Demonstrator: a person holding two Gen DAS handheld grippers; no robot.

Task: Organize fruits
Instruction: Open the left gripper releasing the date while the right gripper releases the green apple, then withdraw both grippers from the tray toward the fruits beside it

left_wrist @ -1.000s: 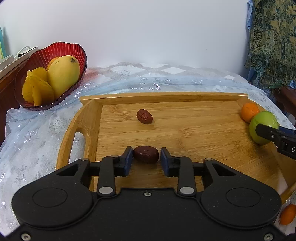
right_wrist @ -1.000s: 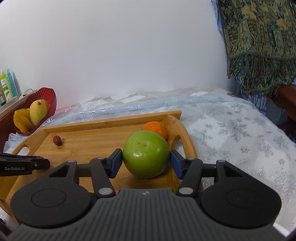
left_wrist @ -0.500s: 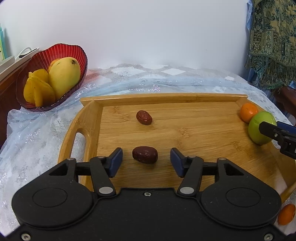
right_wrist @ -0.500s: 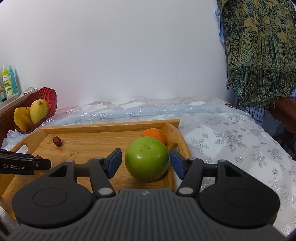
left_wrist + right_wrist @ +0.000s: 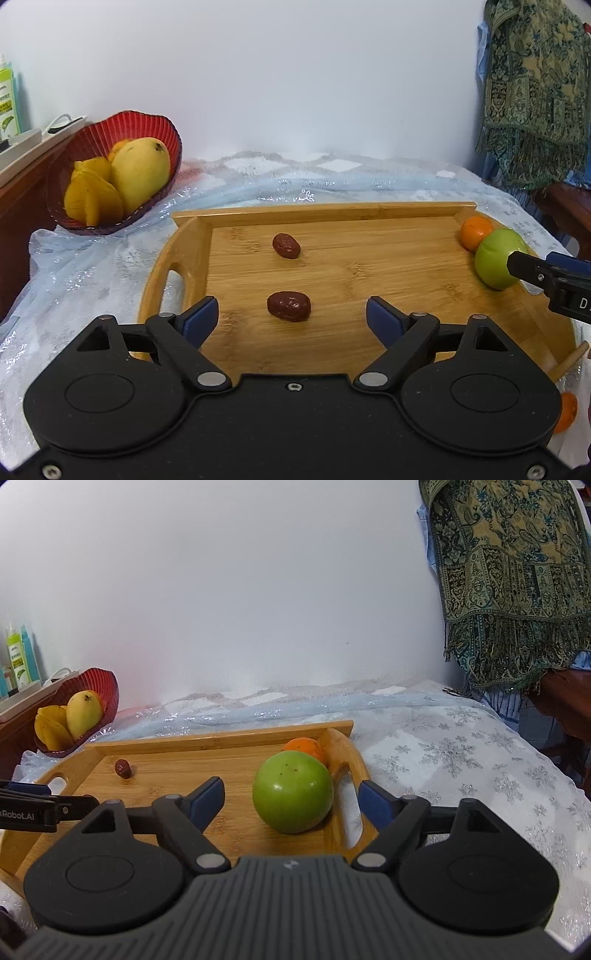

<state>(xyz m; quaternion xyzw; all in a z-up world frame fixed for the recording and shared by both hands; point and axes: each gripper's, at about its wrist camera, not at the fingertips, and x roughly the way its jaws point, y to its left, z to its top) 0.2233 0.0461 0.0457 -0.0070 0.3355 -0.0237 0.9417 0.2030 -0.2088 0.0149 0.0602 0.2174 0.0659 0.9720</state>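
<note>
White wall behind, the wooden tray [image 5: 184,251] already holds two dates [image 5: 289,306], a green apple [image 5: 292,791] and an orange [image 5: 303,746], both the left gripper [image 5: 291,320] and right gripper [image 5: 291,799] spread wide and empty, though another orange [image 5: 565,411] lies outside it.

two dates [image 5: 288,311], green apple [image 5: 292,791], orange [image 5: 305,748] on tray [image 5: 369,210]
</note>
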